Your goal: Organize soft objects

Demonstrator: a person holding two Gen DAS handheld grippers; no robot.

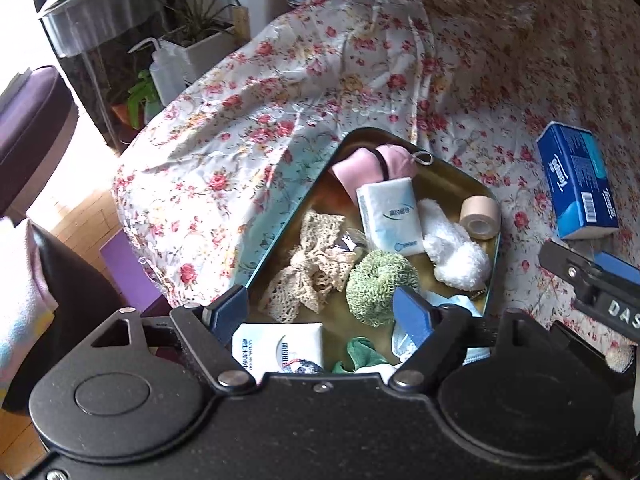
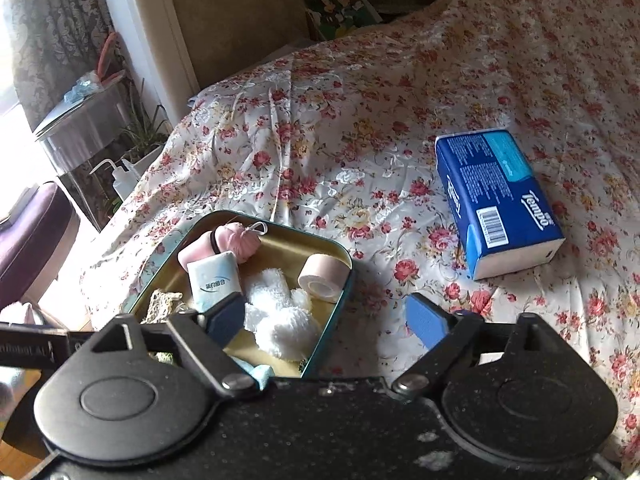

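Observation:
A teal-rimmed tin tray point(image 1: 450, 166) point(image 2: 288, 240) lies on the floral bedspread and holds several soft items. Among them are a pink bundle point(image 1: 360, 168), a white tissue pack point(image 1: 390, 216), a beige tape roll point(image 1: 480, 216), a white fluffy cloth point(image 1: 452, 252) point(image 2: 280, 320), a green knit scrunchie point(image 1: 380, 284) and cream lace point(image 1: 316, 268). My left gripper point(image 1: 320, 314) hangs open over the tray's near end, above a second tissue pack point(image 1: 280, 348). My right gripper point(image 2: 326, 320) is open, one finger over the tray and one over the bed. A blue Tempo tissue pack point(image 2: 504, 200) point(image 1: 576, 184) lies on the bed to the right.
The bed's left edge drops to a wooden floor point(image 1: 80, 216). Beyond it stand a purple stool point(image 1: 32, 128), potted plants point(image 1: 200, 40), a squeeze bottle point(image 2: 120, 178) and a clear side table point(image 1: 100, 12). The floral bedspread point(image 2: 400, 80) stretches behind and right of the tray.

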